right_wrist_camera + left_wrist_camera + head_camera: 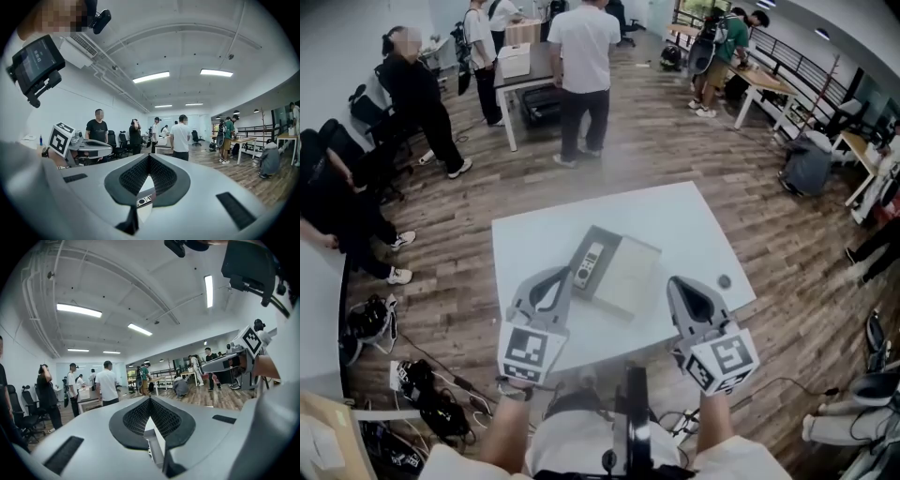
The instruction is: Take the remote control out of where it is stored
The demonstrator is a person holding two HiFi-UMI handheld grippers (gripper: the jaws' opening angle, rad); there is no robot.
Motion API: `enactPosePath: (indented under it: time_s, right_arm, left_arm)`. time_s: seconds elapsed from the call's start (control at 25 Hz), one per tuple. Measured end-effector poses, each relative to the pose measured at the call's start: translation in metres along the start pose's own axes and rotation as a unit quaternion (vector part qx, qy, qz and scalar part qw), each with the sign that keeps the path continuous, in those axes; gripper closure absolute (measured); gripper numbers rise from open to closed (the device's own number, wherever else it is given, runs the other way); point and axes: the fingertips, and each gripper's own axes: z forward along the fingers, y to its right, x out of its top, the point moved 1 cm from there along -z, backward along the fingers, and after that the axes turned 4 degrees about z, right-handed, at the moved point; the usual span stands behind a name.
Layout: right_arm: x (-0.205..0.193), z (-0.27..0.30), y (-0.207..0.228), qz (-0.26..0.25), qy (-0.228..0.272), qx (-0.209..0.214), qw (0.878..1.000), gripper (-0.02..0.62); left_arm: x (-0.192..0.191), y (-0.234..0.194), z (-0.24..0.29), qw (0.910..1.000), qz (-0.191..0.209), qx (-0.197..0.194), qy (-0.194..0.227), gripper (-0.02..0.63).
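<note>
Step in hand: the approach. Remote control lies in the left part of the open box on the table, just beyond both tips. I'd open first, span its narrow width, lift straight.

Left gripper: jaws closed tip to tip, empty. Right gripper: likewise.

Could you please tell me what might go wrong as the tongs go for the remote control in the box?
1. Both the left tongs and right tongs are shut; unless one opens first, it may just shove the remote control.
2. The remote lies flat in the open box, so a grab could catch the box and drag it across the table.
</note>
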Motion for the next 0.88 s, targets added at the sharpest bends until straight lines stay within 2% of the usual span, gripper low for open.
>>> enactPosePath:
  time_s: [0.56,0.88]
  right_arm:
    - [-0.017,0.046,0.021,0.006,-0.029,-0.031,0.999,0.597]
    - [-0.036,0.069,0.039,0.013,-0.052,-0.022,0.998,0.597]
  left_arm:
    - [-0.04,-0.023,0.066,0.9985,-0.007,-0.04,-0.036,0.607]
    - [-0.084,-0.011,0.107,0.9932,0.002,-0.068,-0.095,0.606]
